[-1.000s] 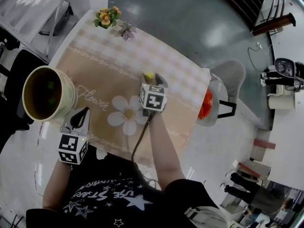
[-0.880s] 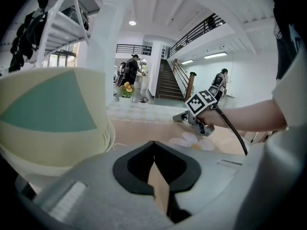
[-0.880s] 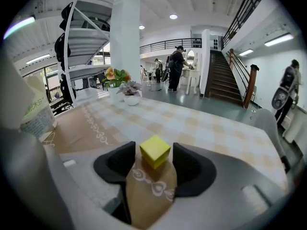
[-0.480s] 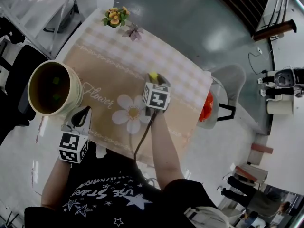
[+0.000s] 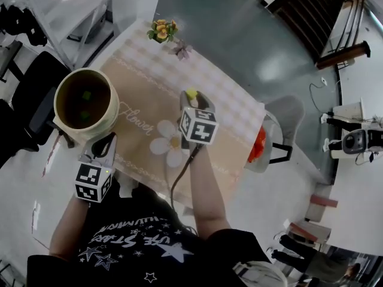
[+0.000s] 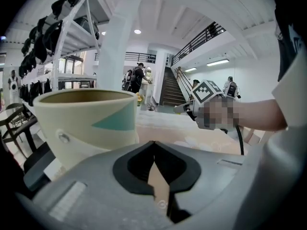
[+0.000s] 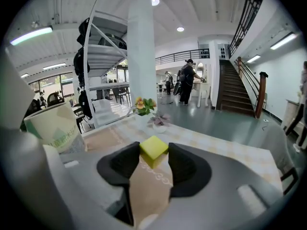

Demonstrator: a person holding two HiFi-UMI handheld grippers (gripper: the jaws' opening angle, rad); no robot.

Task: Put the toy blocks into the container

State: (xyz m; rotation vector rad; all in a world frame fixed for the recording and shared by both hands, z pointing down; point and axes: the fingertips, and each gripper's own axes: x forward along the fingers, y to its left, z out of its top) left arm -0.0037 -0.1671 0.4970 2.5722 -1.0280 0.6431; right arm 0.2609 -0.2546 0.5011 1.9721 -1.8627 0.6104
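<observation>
A yellow toy block [image 5: 191, 94] sits on the flower tablecloth [image 5: 149, 94], and my right gripper [image 5: 192, 98] is shut on it. In the right gripper view both pads press the sides of the yellow block [image 7: 153, 149] at the tips of the right gripper [image 7: 153, 153]. The cream container [image 5: 114, 97] stands at the table's left with two green blocks [image 5: 87, 95] inside. My left gripper [image 5: 105, 142] is shut and empty just in front of it. The left gripper view shows the left gripper [image 6: 153, 145] with tips together beside the container [image 6: 86, 128].
A pot of orange flowers [image 5: 163, 30] and a small purple plant [image 5: 181, 51] stand at the table's far edge. A grey chair [image 5: 286, 115] with an orange thing [image 5: 258, 143] is to the right, and a black chair [image 5: 36, 103] to the left.
The head view has swung, so the table and container sit further right in the picture. The right gripper's fingers have drawn in onto the yellow block. The left gripper stays by the container.
</observation>
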